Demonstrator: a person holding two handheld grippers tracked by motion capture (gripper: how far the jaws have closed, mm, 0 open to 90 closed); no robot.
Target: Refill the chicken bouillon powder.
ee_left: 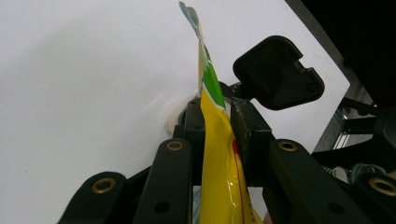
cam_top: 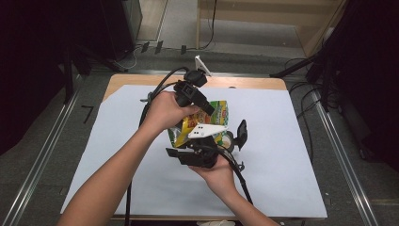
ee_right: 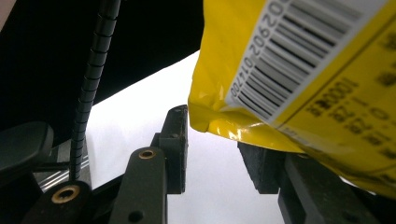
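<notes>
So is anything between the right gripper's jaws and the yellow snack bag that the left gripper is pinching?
Nothing visible does. In the right gripper view, the yellow snack bag hangs just above the open right gripper, its corner over the gap. The left gripper is clamped on the bag's flat edge.

Left hand-held gripper [ee_left: 217, 126] clamped, right [ee_right: 215, 154] agape

two bare forearms, no sleeves. black left gripper [cam_top: 205, 109] and black right gripper [cam_top: 235, 139], each with brass-ringed pivot holes on flat black links. black square pads [ee_right: 176, 140] at the tips. white three-cornered plate [cam_top: 207, 130] on top, dotted with small holes. thick black cables [cam_top: 157, 87], one ribbed.
</notes>
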